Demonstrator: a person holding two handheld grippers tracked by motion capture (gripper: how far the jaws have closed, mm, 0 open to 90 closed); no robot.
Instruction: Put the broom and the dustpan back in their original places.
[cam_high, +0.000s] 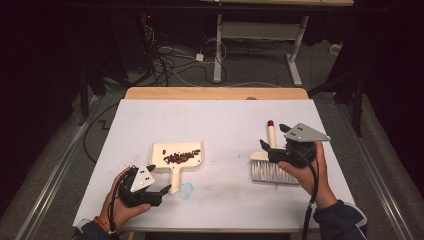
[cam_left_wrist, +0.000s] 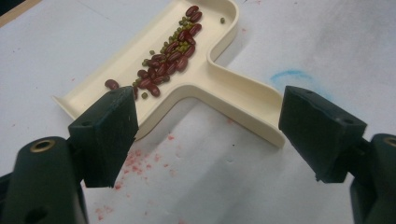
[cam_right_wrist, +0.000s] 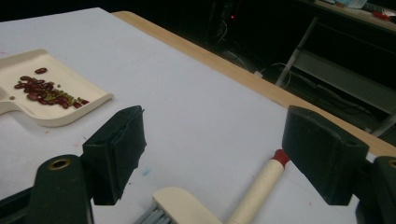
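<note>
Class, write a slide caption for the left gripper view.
Open left gripper above the handle of a cream dustpan holding beans.

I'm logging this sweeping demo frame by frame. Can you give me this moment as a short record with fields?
surface: white table cover
dustpan: cream, flat on the cover, handle toward the person
contents: red beans mixed with small green ones, inside the dustpan
brush: cream handle with red tip, lying on the cover
left gripper: open, above the dustpan handle, not touching
right gripper: open, over the brush, not gripping
</note>
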